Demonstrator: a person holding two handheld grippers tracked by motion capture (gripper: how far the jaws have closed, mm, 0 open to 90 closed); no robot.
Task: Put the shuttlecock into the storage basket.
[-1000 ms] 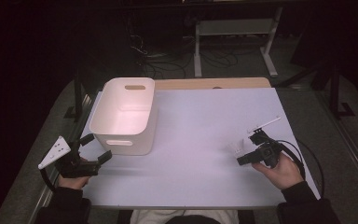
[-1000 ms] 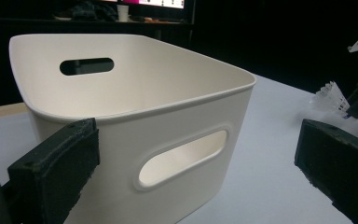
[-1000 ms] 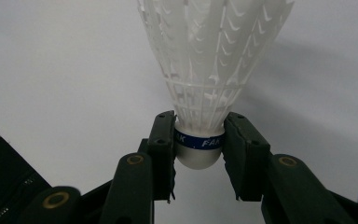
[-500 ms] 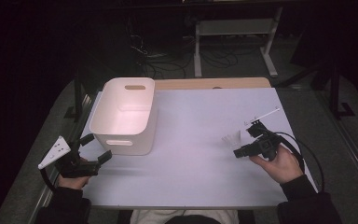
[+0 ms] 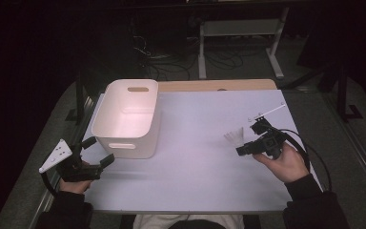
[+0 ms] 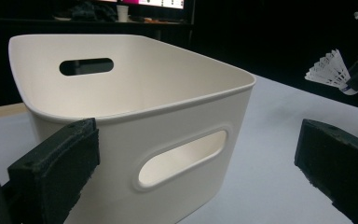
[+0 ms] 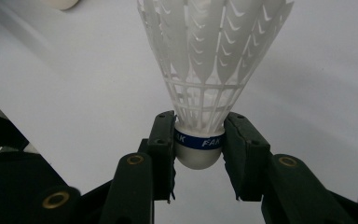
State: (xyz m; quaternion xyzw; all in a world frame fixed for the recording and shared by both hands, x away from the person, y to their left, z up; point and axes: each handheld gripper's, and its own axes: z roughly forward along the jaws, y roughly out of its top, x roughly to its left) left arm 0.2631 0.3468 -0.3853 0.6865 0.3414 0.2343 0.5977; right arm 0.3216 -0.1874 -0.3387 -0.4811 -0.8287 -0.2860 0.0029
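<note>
A white feathered shuttlecock (image 7: 205,70) with a blue band on its cork base is clamped by that base in my right gripper (image 7: 199,149). In the high view the shuttlecock (image 5: 235,137) hangs a little above the right part of the table, its feathers pointing left from the right gripper (image 5: 242,150). A white plastic bin (image 5: 128,119) with handle slots stands empty at the left. My left gripper (image 5: 99,150) rests open at the bin's near left corner. In the left gripper view the bin (image 6: 135,107) stands close beyond the open jaws, and the shuttlecock (image 6: 331,70) shows far right.
The pale sheet (image 5: 195,181) covers the table, with a wooden strip (image 5: 214,85) along its far edge. Behind the table are a metal frame (image 5: 238,28) and cables on a dark floor. A thin white rod (image 5: 269,112) sticks out beyond the right gripper.
My right gripper has risen off the table with the shuttlecock in it and shifted slightly left. The left gripper and the bin have stayed put.
</note>
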